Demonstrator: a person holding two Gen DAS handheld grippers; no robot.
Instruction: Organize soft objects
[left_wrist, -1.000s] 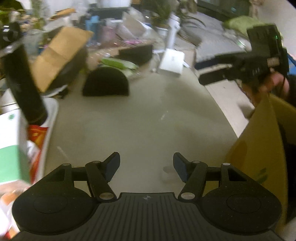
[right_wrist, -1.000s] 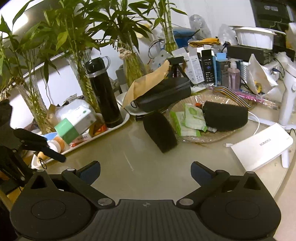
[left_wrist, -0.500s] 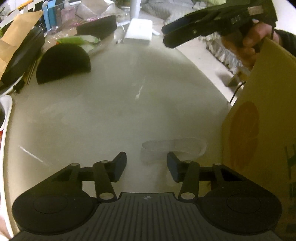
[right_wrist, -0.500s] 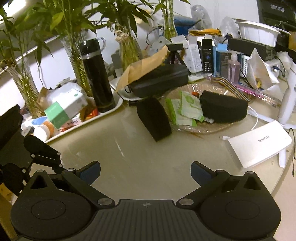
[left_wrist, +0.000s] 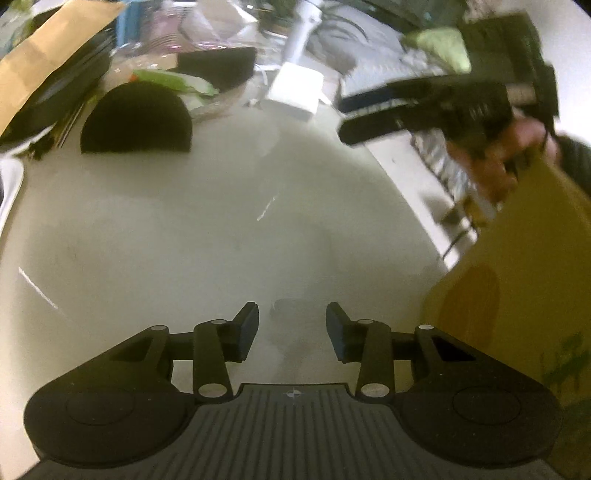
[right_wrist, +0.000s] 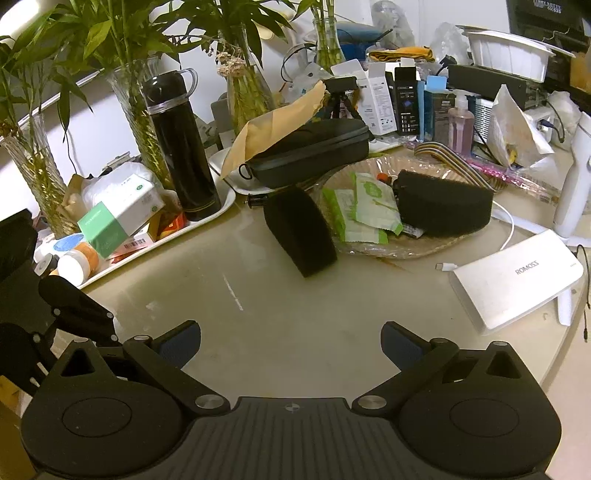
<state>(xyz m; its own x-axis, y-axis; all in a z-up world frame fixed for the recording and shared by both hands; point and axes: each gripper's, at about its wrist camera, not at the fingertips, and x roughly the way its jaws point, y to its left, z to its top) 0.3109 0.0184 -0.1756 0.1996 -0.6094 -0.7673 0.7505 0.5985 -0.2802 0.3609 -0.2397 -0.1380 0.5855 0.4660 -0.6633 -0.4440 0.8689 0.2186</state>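
A black half-round foam block (right_wrist: 301, 234) stands on the pale table, leaning by a woven tray (right_wrist: 436, 249); it also shows in the left wrist view (left_wrist: 136, 120). A second black foam block (right_wrist: 443, 208) lies in the tray, seen too in the left wrist view (left_wrist: 218, 66). My left gripper (left_wrist: 291, 330) is open and empty, low over the table's near part. My right gripper (right_wrist: 290, 341) is wide open and empty, well short of the foam blocks; it appears in the left wrist view (left_wrist: 373, 114) at the upper right.
A white power bank (right_wrist: 517, 278) lies at the right. A white tray (right_wrist: 218, 206) holds a black flask (right_wrist: 181, 147), boxes and jars. A black case (right_wrist: 314, 155) under brown paper sits behind. Vases of bamboo line the back. A yellow board (left_wrist: 524, 295) stands at the right edge.
My left gripper has opened a little wider and tilted back up toward the foam blocks. My right gripper has stayed wide open and barely shifted.
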